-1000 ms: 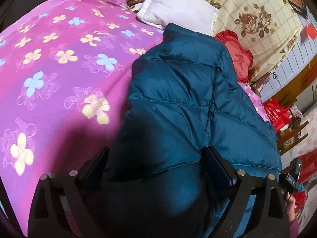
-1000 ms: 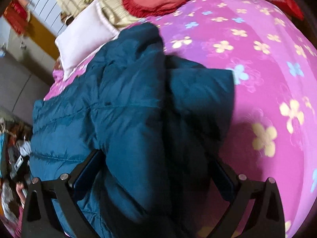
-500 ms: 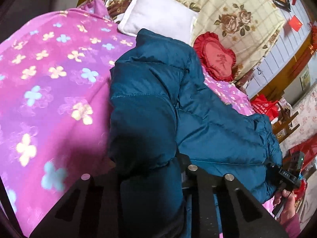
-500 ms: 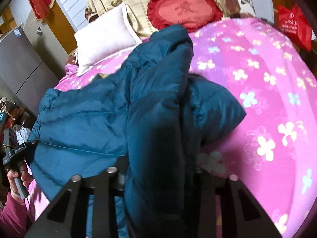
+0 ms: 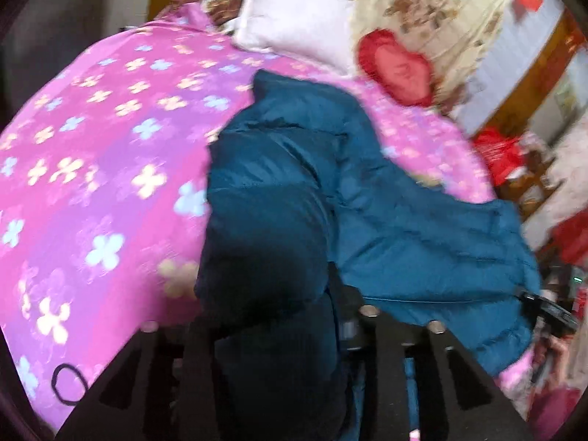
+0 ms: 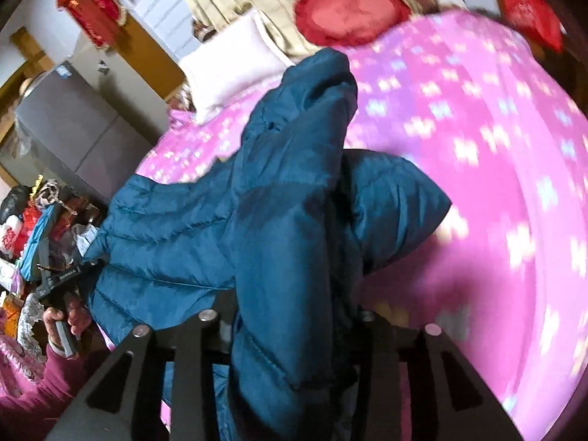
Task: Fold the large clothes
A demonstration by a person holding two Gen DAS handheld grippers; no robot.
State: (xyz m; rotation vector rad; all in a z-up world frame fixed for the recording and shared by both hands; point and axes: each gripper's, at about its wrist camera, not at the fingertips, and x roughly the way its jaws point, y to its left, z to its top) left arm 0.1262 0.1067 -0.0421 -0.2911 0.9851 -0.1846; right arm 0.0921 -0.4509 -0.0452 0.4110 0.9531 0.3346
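Now both grippers, left (image 5: 272, 334) and right (image 6: 290, 334), are clamping their fingers on the teal puffer jacket (image 5: 386, 220), just eased slightly, above the pink floral bed (image 5: 92, 147).

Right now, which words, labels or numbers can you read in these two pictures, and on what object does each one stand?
No text can be read for certain.
Red heart-shaped cushion: a stitched character, too blurred to read.
Left gripper's body, seen in the right wrist view: small white lettering, too small to read.
Red bag: markings blurred.
Blue puffer jacket: no label shows.
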